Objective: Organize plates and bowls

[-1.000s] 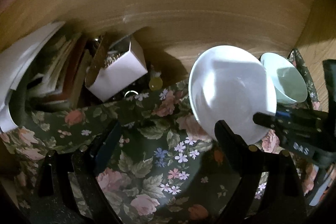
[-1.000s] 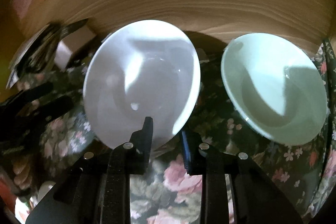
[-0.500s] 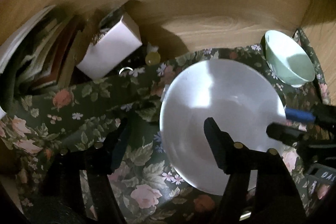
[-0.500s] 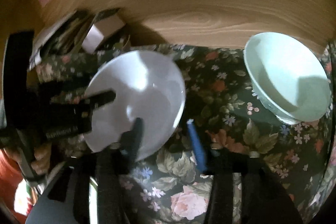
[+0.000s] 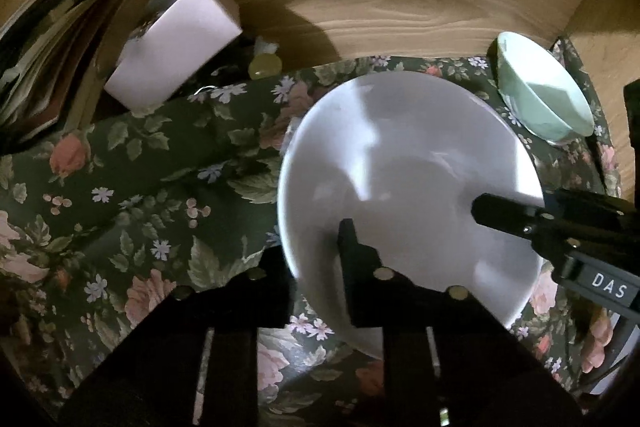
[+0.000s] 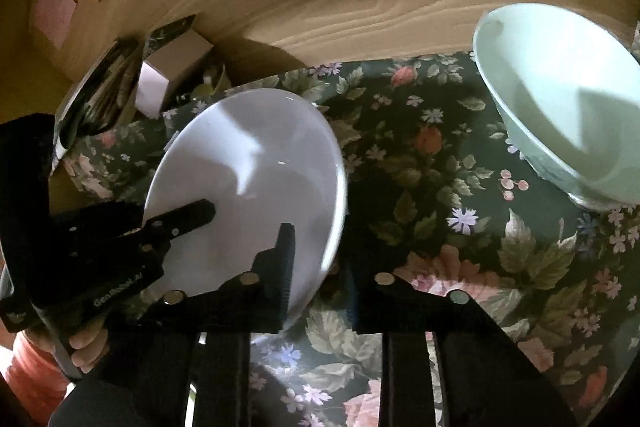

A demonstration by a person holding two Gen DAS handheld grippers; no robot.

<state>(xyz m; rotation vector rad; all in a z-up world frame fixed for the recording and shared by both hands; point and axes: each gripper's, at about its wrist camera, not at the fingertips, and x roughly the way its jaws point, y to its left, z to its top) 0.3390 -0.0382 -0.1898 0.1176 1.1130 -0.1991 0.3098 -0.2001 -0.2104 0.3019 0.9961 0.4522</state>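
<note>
Here both grippers, left [image 5: 316, 227] and right [image 6: 320, 251], clamp the empty white plate's [image 5: 408, 163] rim; only the right view shows a hand [image 6: 86, 345], lower left; the green bowl [image 6: 560, 99] is empty.

We hold our left gripper [image 5: 316, 247] tilted steeply down, its jaws just closed onto a plate rim at seven o'clock. Our right gripper [image 6: 320, 259] has likewise just closed, clamping the rim at five o'clock.
</note>
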